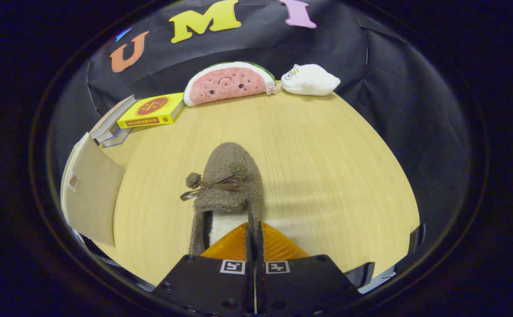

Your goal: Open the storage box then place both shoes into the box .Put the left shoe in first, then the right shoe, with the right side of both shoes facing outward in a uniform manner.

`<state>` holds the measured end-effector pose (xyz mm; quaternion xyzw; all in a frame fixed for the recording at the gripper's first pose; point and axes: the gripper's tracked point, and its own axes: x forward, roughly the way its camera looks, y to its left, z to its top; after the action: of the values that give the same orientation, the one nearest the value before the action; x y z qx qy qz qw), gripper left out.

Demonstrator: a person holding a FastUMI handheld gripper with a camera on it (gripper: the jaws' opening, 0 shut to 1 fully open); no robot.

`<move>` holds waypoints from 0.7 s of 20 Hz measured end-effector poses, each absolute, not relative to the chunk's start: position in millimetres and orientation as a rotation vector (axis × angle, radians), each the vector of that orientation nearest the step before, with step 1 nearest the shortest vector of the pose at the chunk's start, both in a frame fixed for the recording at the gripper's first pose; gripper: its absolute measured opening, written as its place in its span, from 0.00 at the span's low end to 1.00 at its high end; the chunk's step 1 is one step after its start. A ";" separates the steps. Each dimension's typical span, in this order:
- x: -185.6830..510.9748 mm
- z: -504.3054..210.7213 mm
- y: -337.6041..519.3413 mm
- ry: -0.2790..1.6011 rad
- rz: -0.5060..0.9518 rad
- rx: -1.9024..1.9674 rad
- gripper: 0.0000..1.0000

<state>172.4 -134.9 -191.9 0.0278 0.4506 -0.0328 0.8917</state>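
- Even, bright overhead light; pale wood-grain tabletop well exposed, no glare.
- Fuzzy brown slipper with a ribbon bow throws a soft, faint shadow to its right across the wood.
- Strong fisheye bend: table edge curves, the stack of books with a yellow cover on top leans.
- Centre sharp; gripper, fingers pinched on the slipper's collar edge, slightly soft up close.
- Black cloth backdrop dim, low detail.

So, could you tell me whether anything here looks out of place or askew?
Nothing stands out. The gripper is shut on the side wall of the brown fuzzy shoe, which points at the watermelon plush, bow neatly tied.
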 end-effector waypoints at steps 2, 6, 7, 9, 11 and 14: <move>169.3 -182.5 -133.9 0.920 -0.081 0.083 0.02; 153.7 -149.3 -121.7 0.877 -0.090 0.117 0.02; 151.7 -140.6 -115.7 0.863 -0.087 0.119 0.02; 146.6 -120.9 -101.8 0.833 -0.086 0.114 0.02; 141.5 -101.5 -85.1 0.806 -0.088 0.115 0.02; 135.1 -72.6 -48.8 0.753 -0.071 0.103 0.02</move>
<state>135.1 -48.8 -72.6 0.0504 0.3676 -0.0346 0.9280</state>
